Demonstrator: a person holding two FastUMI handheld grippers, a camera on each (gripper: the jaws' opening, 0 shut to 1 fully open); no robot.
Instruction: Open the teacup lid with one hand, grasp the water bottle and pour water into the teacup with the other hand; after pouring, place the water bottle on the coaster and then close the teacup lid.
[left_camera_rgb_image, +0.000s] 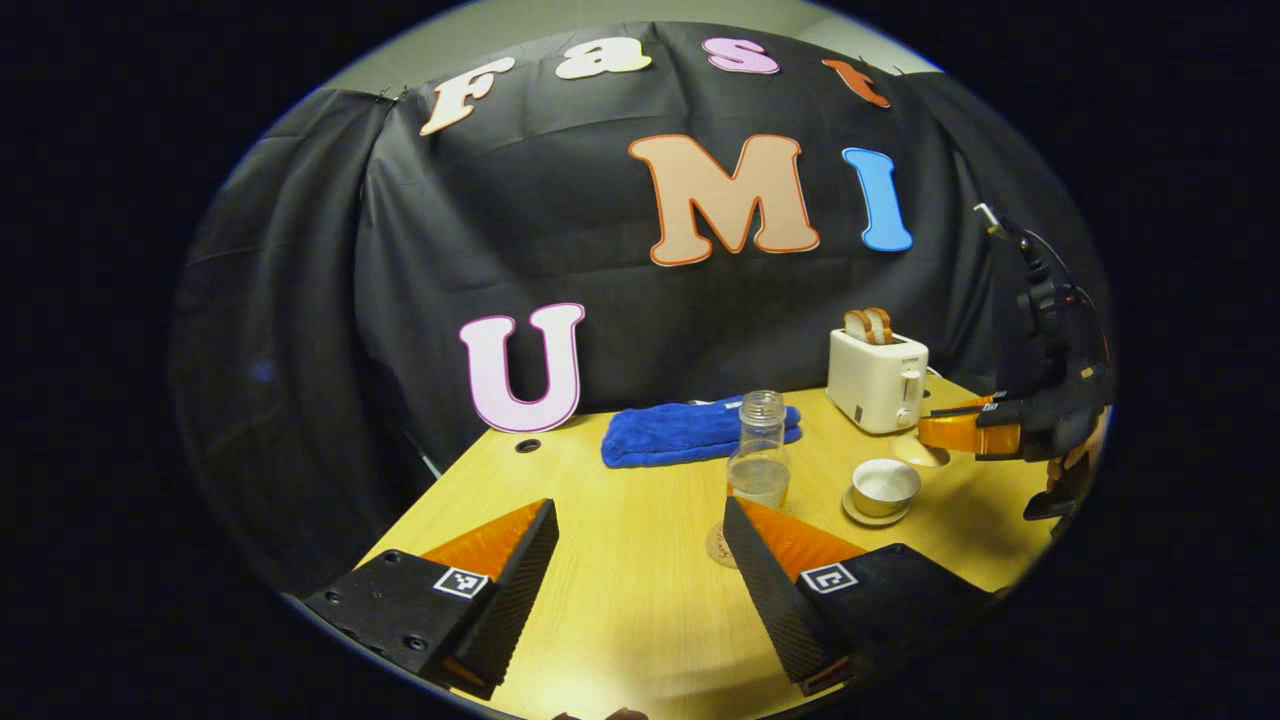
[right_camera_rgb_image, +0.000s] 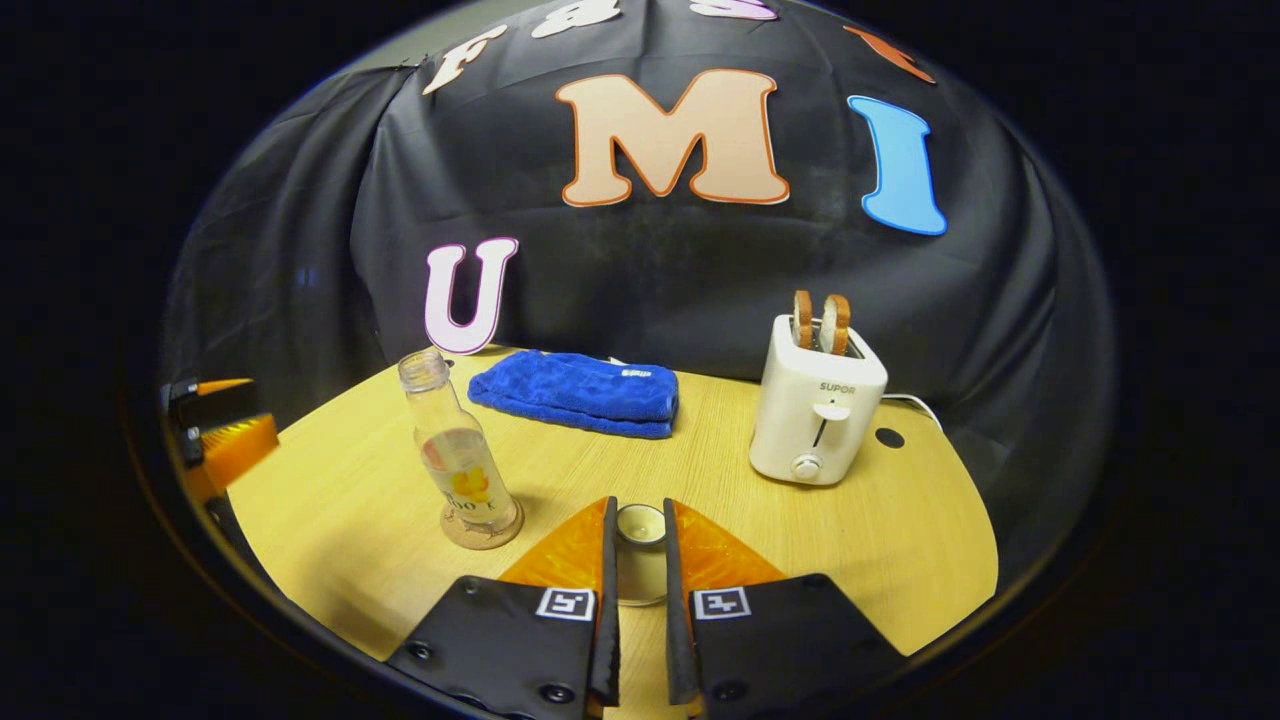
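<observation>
Your left gripper (left_camera_rgb_image: 638, 510) is spread wide and holds nothing. The water bottle (left_camera_rgb_image: 760, 450) stands upright on the coaster (left_camera_rgb_image: 718, 547) at its 1 o'clock, so the pouring and set-down look finished, though water in the open teacup (left_camera_rgb_image: 885, 487) at 2 o'clock is too small to confirm. Your right gripper (right_camera_rgb_image: 638, 505) is narrowed onto the teacup lid (right_camera_rgb_image: 640, 535), both fingers seemingly pressing it, above the worktop (right_camera_rgb_image: 860, 560). Closing the teacup is what remains, and in the right gripper view the teacup lies under the fingers, so you cannot judge alignment.
</observation>
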